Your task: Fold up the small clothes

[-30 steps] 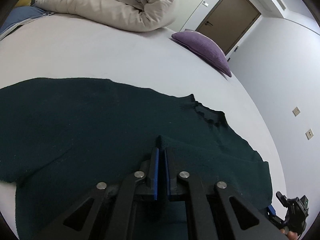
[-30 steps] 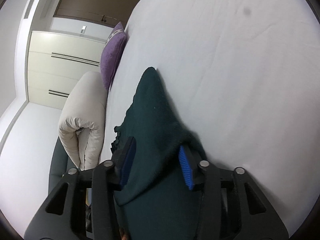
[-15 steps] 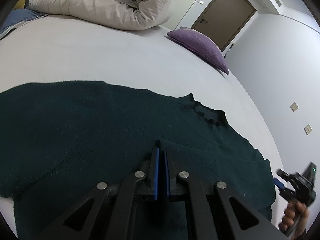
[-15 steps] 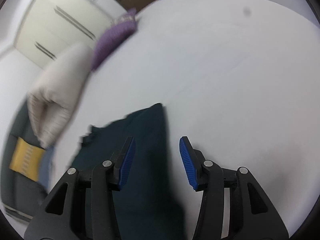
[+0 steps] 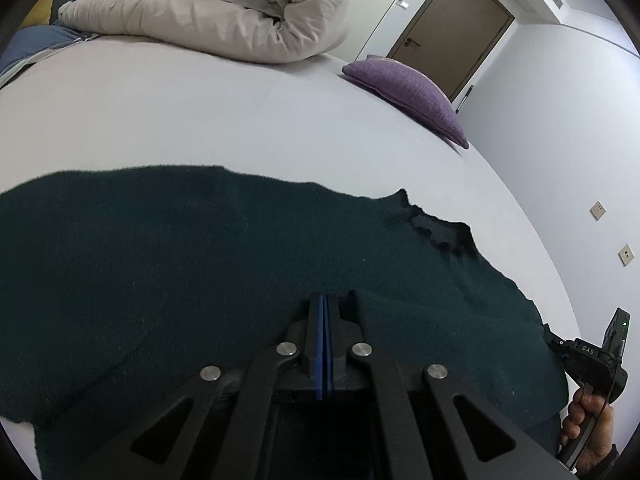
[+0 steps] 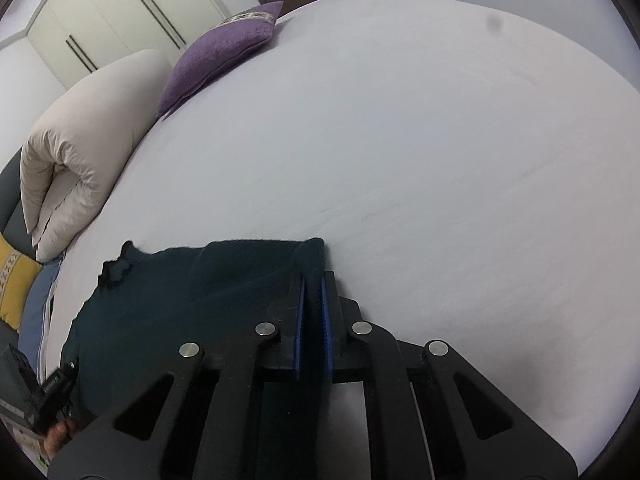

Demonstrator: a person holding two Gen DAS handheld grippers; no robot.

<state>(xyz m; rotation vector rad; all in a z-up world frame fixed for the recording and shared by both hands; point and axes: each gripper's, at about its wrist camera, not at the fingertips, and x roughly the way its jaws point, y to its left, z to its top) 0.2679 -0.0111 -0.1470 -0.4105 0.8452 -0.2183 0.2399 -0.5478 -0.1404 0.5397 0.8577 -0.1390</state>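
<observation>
In the left wrist view, our left tongs (image 5: 325,312) are clenched, the two blue pads pressed together with no gap. They rest low on the sweater (image 5: 200,264), just beside a raised fold of it. We cannot tell if a thin layer is pinched between the pads. We think this hand stays there to pin the near part while the other side is worked. The sweater is a dark green knit, soft and a little fuzzy, and it lies flat and wide over the near half of the bed (image 5: 200,120). Its ragged neckline points to the far right. At the far side lie a rolled beige duvet (image 5: 224,12), thick and puffy, and a purple cushion (image 5: 408,92) of coarse weave. At the right edge, a hand (image 5: 588,424) holds the right tongs (image 5: 560,344) at the sweater's border.

In the right wrist view, the right tongs (image 6: 314,292) have just been closing, and dark knit now sits between the blue ribbed pads, so they grasp the sweater's far right corner. We judge this grip prepares a fold of that side over the body. The sheet is smooth and pale, with faint creases.
</observation>
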